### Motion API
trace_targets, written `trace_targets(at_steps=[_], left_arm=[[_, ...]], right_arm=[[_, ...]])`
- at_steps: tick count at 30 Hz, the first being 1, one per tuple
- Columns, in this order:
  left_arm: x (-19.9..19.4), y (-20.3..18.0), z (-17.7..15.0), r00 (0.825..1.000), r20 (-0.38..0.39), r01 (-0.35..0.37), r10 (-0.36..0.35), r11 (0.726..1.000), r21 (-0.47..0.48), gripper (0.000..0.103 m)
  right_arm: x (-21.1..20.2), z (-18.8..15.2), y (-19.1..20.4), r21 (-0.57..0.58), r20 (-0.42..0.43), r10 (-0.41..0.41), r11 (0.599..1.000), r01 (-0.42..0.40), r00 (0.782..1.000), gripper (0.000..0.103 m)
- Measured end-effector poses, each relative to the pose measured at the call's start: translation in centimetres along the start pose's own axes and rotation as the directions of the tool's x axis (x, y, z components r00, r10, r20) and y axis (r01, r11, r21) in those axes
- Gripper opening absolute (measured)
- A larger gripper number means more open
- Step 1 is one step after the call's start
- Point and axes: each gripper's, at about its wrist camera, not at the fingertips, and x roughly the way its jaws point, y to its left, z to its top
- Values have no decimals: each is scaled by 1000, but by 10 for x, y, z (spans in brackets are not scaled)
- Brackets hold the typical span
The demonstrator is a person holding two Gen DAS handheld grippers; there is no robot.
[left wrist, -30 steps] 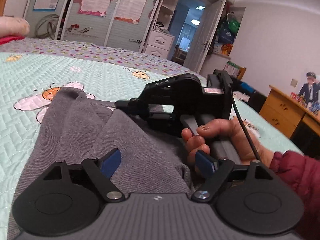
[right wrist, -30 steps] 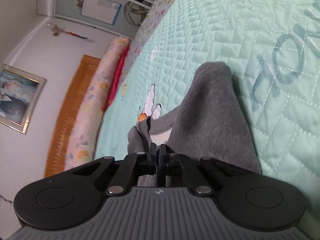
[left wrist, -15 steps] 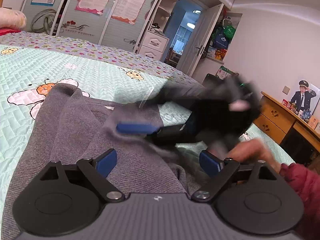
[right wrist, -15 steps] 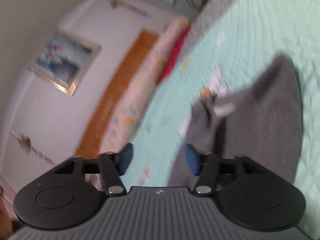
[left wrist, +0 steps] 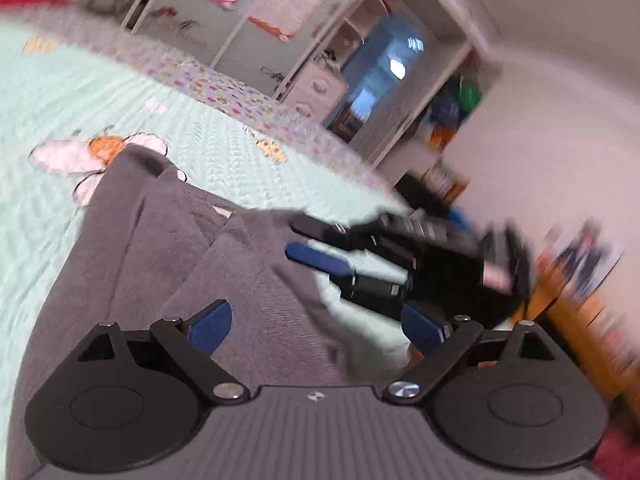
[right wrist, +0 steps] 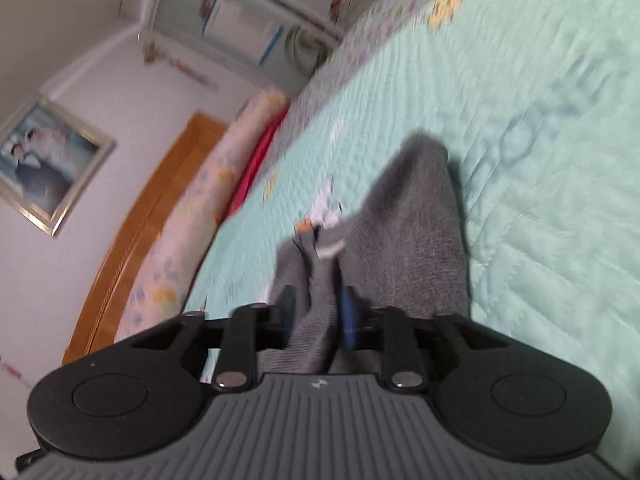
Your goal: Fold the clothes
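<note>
1. The grey garment [left wrist: 152, 248] is lying on the mint quilt [left wrist: 48, 92], and in the left wrist view its long axis runs away from the camera, with the far end pointing at the white-and-orange cartoon patch [left wrist: 92, 152].
2. In the right wrist view the garment [right wrist: 416, 216] also stretches forward from the claw, narrowing to a rounded tip further up the quilt [right wrist: 540, 60], roughly along the bed toward the pillow roll [right wrist: 208, 200] side.
3. The left gripper [left wrist: 316, 326] has its blue pads wide apart and nothing clamped; it hangs over the near part of the cloth.
4. The right gripper [right wrist: 318, 312] has its pads part-way apart with a raised fold of grey cloth sitting between them. Too blurry to say if they actually pinch it.
5. From the left camera you can see the right gripper [left wrist: 320, 258] at the garment's right edge, one blue pad on top of the fabric.
6. Background is smeared: a wardrobe [left wrist: 260, 12] and a wooden desk [left wrist: 580, 320].
</note>
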Motion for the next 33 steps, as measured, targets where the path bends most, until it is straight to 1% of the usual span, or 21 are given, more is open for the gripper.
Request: trace_targets(at_steps=[1, 2, 4, 6, 9, 12, 14, 15, 18, 19, 20, 21, 22, 24, 26, 29, 32, 33], left_arm=[[-12, 3, 0, 1000, 15, -3, 3, 1000, -17, 95], [-24, 6, -1, 999, 29, -21, 22, 999, -27, 95], [-45, 17, -5, 998, 38, -51, 53, 997, -54, 95], [-61, 31, -8, 998, 37, -45, 49, 993, -107, 93], [-78, 40, -6, 998, 55, -27, 35, 988, -150, 93], [-81, 39, 15, 995, 94, -11, 23, 991, -132, 93], [-71, 41, 33, 993, 110, -23, 36, 993, -117, 93], [-62, 46, 43, 995, 99, -18, 31, 992, -127, 93], [-30, 75, 72, 999, 27, 44, -39, 970, -238, 93], [-18, 85, 80, 997, 9, 72, -72, 956, -283, 93], [-7, 95, 86, 995, -5, 95, -102, 943, -320, 93], [2, 100, 91, 993, -15, 104, -116, 939, -327, 93], [11, 105, 96, 992, -26, 109, -124, 937, -331, 93], [27, 112, 104, 993, -61, 80, -104, 946, -316, 93], [44, 116, 105, 991, -93, 68, -98, 955, -288, 93], [63, 119, 108, 988, -141, 30, -66, 970, -242, 93], [75, 119, 111, 984, -168, 30, -62, 982, -187, 93], [80, 116, 111, 979, -186, 48, -79, 985, -166, 93]], right_arm=[[-4, -4, 8, 5, 5, -1, 1000, 1, 1000, 30], [-9, -9, 15, 10, 9, -3, 1000, 3, 1000, 31], [-11, -24, 32, -2, -18, -9, 1000, 9, 1000, 32], [-15, -42, 41, 1, -45, 26, 1000, -26, 999, 33], [-6, -62, 53, 14, -39, 46, 999, -46, 998, 35], [0, -64, 54, 41, -33, 73, 997, -71, 997, 37], [4, -65, 55, 60, -28, 91, 994, -89, 995, 37], [6, -66, 55, 69, -25, 100, 993, -98, 995, 37], [12, -68, 56, 97, -17, 126, 988, -124, 992, 37], [14, -68, 56, 106, -15, 135, 985, -133, 991, 37], [19, -72, 56, 90, -34, 132, 988, -128, 991, 37], [25, -77, 55, 71, -57, 121, 991, -117, 991, 39], [27, -81, 50, 54, -56, 134, 990, -131, 989, 39], [29, -90, 39, 19, -48, 167, 986, -166, 985, 37], [31, -98, 27, -17, -41, 200, 980, -201, 979, 36], [27, -94, 15, 30, -31, 275, 961, -274, 961, 37], [24, -92, 5, 77, -22, 335, 940, -333, 942, 37], [23, -91, 2, 88, -21, 347, 935, -344, 938, 37]])
